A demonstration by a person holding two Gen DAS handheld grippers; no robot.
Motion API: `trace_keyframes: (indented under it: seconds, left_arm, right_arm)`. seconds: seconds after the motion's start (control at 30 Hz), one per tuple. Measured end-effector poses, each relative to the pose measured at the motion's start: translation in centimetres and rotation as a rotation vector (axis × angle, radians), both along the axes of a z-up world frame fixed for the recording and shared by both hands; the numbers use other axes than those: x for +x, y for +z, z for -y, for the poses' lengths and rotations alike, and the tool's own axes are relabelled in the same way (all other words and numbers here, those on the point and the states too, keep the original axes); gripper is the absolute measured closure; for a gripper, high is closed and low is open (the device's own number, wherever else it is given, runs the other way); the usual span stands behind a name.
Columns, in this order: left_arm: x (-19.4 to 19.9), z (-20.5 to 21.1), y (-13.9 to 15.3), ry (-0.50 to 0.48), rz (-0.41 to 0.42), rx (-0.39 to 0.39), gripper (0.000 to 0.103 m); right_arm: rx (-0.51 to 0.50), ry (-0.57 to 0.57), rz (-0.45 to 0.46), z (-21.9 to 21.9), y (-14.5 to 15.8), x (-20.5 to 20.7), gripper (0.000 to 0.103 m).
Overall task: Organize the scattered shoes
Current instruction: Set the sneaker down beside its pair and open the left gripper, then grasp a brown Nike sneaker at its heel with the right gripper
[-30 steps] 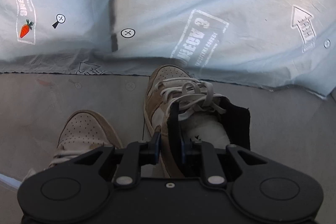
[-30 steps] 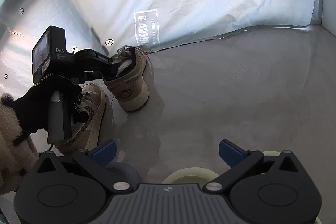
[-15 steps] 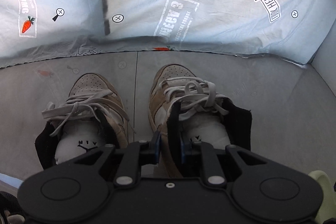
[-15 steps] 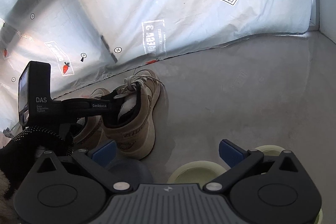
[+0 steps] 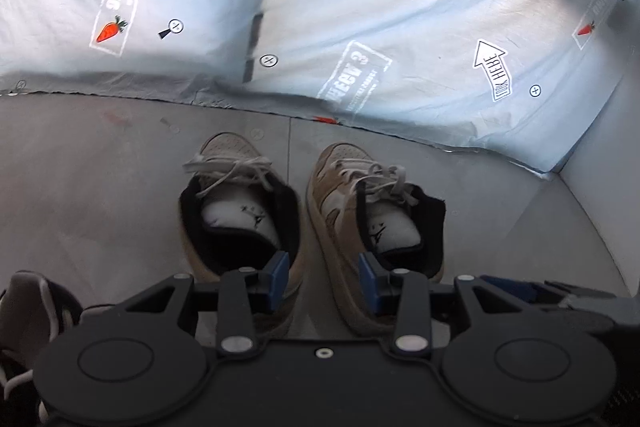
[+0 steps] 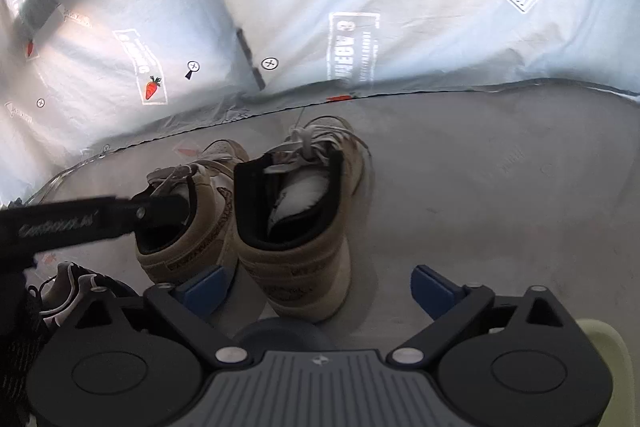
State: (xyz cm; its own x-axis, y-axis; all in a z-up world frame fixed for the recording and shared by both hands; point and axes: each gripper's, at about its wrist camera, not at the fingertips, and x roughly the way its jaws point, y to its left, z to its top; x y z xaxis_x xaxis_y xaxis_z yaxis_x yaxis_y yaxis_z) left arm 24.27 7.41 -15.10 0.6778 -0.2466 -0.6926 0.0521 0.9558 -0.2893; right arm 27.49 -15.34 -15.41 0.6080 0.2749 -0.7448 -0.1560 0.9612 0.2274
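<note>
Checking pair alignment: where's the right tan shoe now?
Right tan shoe stands centre-right in the left wrist view, toe toward the blue sheet, beside the left tan shoe.

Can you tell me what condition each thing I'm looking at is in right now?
Left tan sneaker: upright, laced, beside its mate.
Right tan sneaker: upright, laced, released.
Left gripper: jaws opening, nothing pressed between them.
Right gripper: wide, jaws closing, empty.
Dark shoe: at the edge, apart from the pair.
</note>
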Motion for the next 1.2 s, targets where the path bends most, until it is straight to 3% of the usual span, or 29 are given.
trace_keyframes:
  seconds: [0.07, 0.2, 0.47, 0.67, 0.9, 1.03, 1.2]
  left_arm:
    - [-0.5, -1.1, -0.4, 0.032, -0.020, -0.014, 0.064]
    - [-0.8, -2.4, -1.1, 0.083, -0.054, -0.060, 0.064]
    - [-0.1, -1.4, -0.9, 0.031, -0.033, -0.069, 0.064]
    - [0.5, -1.1, -1.7, 0.025, -0.054, -0.070, 0.064]
    - [0.4, -1.1, -1.6, 0.041, -0.045, -0.067, 0.064]
    - [0.5, -1.5, -0.9, 0.073, -0.023, -0.069, 0.064]
    - [1.0, -1.4, -0.9, 0.084, -0.023, -0.064, 0.064]
  right_arm:
    - [-0.009, 0.032, -0.006, -1.1, -0.5, 0.7, 0.020]
    - [-0.050, 0.072, -0.012, -2.5, -1.7, 1.2, 0.020]
    - [-0.110, 0.025, -0.026, -0.1, -2.0, 1.5, 0.021]
    - [-0.198, -0.133, -0.039, 4.0, -1.4, 2.5, 0.021]
    - [-0.205, -0.338, -0.050, 10.5, -2.6, 7.2, 0.021]
    - [-0.063, -0.388, -0.026, 11.2, -1.4, 6.7, 0.020]
    - [0.020, -0.216, 0.050, 6.2, -0.4, 5.4, 0.026]
